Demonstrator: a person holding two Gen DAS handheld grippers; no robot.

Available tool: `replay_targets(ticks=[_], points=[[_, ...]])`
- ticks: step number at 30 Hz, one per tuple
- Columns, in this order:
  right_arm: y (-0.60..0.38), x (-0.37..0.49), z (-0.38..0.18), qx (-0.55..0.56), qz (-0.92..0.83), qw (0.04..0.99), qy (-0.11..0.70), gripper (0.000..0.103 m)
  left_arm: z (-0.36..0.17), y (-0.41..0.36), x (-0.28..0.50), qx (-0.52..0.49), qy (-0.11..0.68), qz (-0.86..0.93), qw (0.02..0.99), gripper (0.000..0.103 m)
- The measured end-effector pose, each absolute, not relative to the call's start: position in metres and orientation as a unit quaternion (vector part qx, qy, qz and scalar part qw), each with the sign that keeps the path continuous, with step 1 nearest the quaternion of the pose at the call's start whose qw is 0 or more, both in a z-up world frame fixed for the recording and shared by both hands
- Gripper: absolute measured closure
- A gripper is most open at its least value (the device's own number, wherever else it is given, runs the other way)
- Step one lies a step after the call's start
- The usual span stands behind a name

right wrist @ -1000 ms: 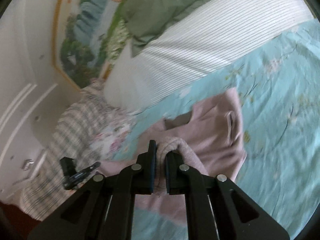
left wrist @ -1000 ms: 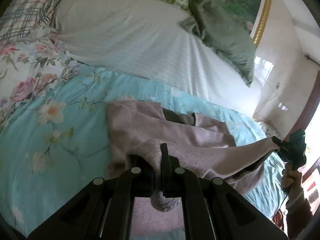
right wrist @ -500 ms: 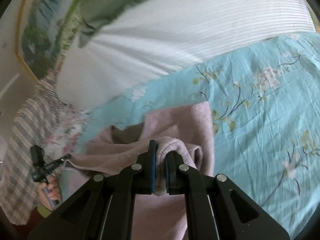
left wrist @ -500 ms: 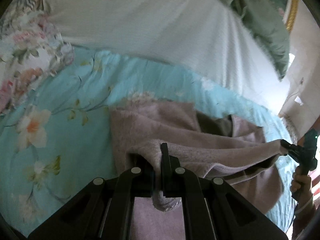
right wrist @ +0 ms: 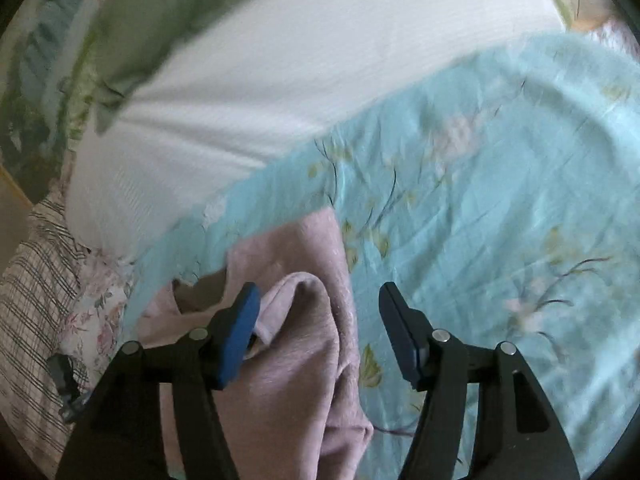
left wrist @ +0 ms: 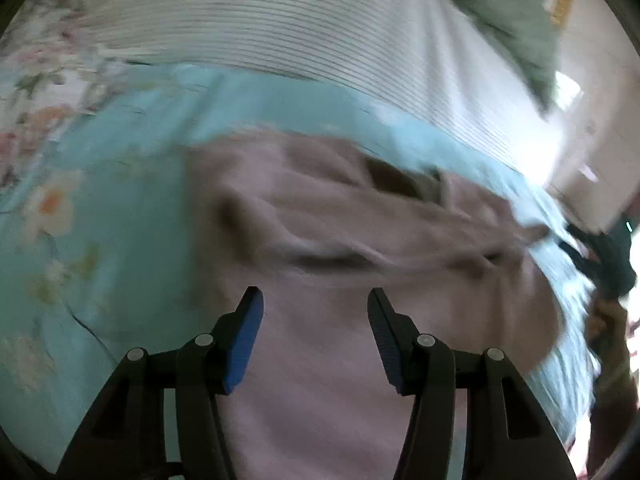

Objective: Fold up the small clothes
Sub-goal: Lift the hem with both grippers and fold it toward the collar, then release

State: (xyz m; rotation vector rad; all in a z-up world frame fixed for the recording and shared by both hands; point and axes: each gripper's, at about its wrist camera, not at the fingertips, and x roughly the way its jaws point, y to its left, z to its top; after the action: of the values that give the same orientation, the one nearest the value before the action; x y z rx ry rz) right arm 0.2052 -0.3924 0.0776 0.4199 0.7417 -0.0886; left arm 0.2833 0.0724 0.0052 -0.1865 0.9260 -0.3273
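Left gripper [left wrist: 315, 300]: jaws spread wide apart, nothing between them; blue pads [left wrist: 244, 336] face inward. It hangs over the near part of the pink garment [left wrist: 360, 264], whether touching the cloth or just above it cannot be told.

Right gripper [right wrist: 320, 300]: jaws likewise wide apart, clamped on nothing. A raised fold of the garment stands between the fingers, close to the left finger [right wrist: 240, 324]; contact cannot be told. The right finger is over the bedspread [right wrist: 500, 208], clear of the garment's edge. In the left wrist view the right gripper shows as a dark blurred shape at the far right, beside the garment's right end.

Pink garment [right wrist: 304, 344]: small, soft, pinkish-mauve, lying rumpled on the bedspread, partly doubled over, with a dark opening near its far edge. In the left wrist view it runs from the middle of the bed toward the right edge; creases cross its centre. That view is blurred, so finer detail is unclear.

Bedspread [left wrist: 120, 184]: pale turquoise with a floral print, carrying the garment.

White striped bedding [left wrist: 304, 36]: behind the bedspread, toward the head of the bed.

Green pillow [right wrist: 156, 20]: on the white bedding at its far side.

Checked pillow [right wrist: 32, 292] and floral cloth [right wrist: 100, 312]: at the bed's left edge in the right wrist view.
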Motion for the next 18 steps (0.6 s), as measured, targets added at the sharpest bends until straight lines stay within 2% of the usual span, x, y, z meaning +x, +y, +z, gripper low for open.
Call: replay_targets(ticks=[2, 5, 7, 10, 14, 18], points=[[-0.363, 0.206, 0.076, 0.170, 0.025, 0.906, 0.387, 0.045, 0.002, 0.042, 0.276, -0.063, 0.456, -0.195, 0.866, 0.048], [-0.298, 0.223, 0.047, 0.076, 0.108, 0.869, 0.478, 0.052, -0.012, 0.003, 0.282, -0.027, 0.490, -0.229, 0.841, 0.049], [-0.267, 0.237, 0.023, 0.018, 0.125, 0.844, 0.521, 0.061, -0.025, -0.018, 0.293, 0.002, 0.513, -0.227, 0.828, 0.049], [-0.250, 0.264, 0.002, -0.042, 0.112, 0.831, 0.543, 0.063, -0.033, -0.018, 0.320, -0.005, 0.528, -0.217, 0.821, 0.056], [-0.269, 0.308, -0.005, -0.060, 0.057, 0.835, 0.543, 0.063, -0.023, 0.001, 0.357, -0.013, 0.519, -0.192, 0.833, 0.058], [-0.331, 0.335, 0.007, 0.042, -0.035, 0.867, 0.496, 0.065, -0.020, 0.043, 0.404, -0.023, 0.505, -0.088, 0.858, 0.062]])
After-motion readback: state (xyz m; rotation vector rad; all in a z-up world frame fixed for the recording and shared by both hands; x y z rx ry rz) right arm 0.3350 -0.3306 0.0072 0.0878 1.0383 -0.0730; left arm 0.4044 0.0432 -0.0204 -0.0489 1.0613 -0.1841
